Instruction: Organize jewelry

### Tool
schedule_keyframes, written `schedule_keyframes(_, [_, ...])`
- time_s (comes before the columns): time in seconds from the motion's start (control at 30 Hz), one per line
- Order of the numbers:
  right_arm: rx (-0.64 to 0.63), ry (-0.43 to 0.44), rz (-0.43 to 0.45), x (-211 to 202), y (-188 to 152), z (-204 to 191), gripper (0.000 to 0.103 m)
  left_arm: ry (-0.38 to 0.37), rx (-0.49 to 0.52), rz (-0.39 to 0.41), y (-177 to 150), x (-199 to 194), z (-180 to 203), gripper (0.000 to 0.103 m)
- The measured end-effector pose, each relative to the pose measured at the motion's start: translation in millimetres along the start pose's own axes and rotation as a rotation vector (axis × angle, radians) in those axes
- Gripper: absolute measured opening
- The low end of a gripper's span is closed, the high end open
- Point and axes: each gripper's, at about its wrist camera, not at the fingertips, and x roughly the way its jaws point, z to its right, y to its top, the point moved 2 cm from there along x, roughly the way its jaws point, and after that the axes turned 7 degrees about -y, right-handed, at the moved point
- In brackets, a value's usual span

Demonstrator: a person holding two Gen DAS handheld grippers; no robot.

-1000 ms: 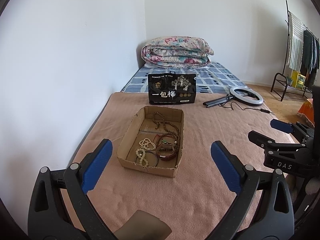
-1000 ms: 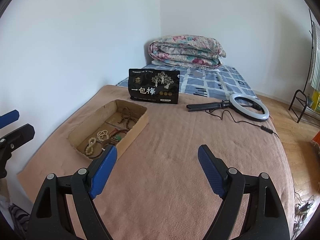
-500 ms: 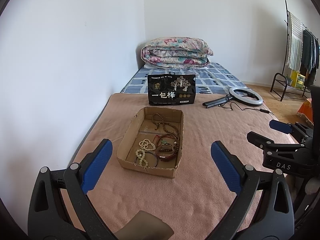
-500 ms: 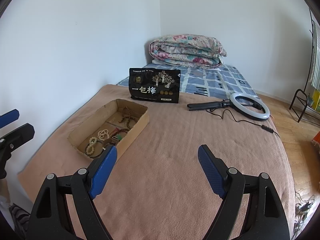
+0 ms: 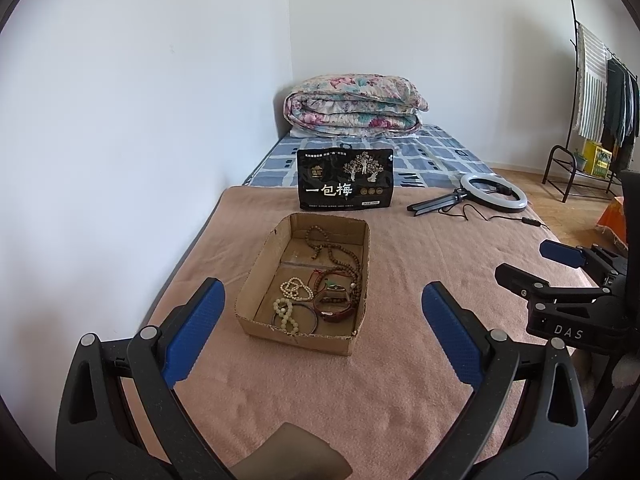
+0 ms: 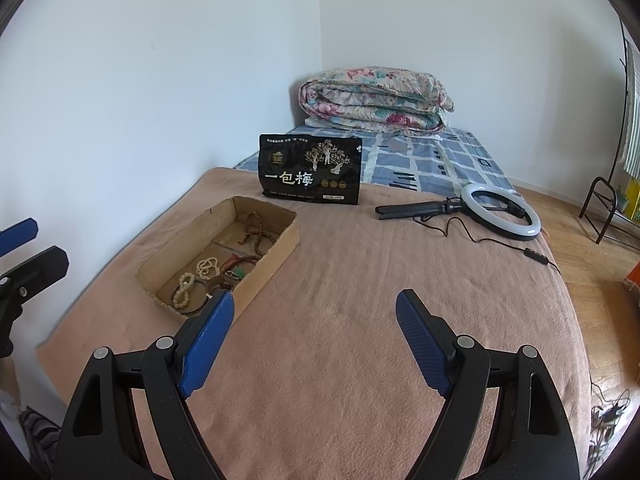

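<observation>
One pink blanket (image 5: 360,380) covers the bed's near end in a white-walled room. One cardboard box (image 5: 260,272) of beaded jewelry (image 5: 332,264) sits at 12 o'clock from the left gripper (image 5: 320,320), 10 o'clock from the right gripper (image 6: 316,320). Both grippers gape wide, empty. One black pouch (image 5: 346,186), one ring light (image 5: 494,192), one folded quilt (image 5: 352,106) lie beyond.

You have a salmon-pink blanket (image 5: 400,248) under a plain brown cardboard box (image 5: 256,276). In it lie cream beads (image 5: 285,312) and dark brown beads (image 5: 340,256). The pouch (image 5: 345,179) is black with white characters. Behind it lie a blue-and-white checked sheet (image 5: 440,152) and a floral quilt (image 5: 354,106). Each gripper you hold is black with blue pads (image 6: 208,340).
</observation>
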Motion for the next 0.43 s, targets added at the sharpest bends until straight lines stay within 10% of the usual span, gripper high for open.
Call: schedule_keyframes(0.43, [0.002, 0.009, -0.01, 0.2, -3.7, -2.1, 0.083, 0.01, 0.012, 0.018, 0.0, 0.6, -4.3, 0.101])
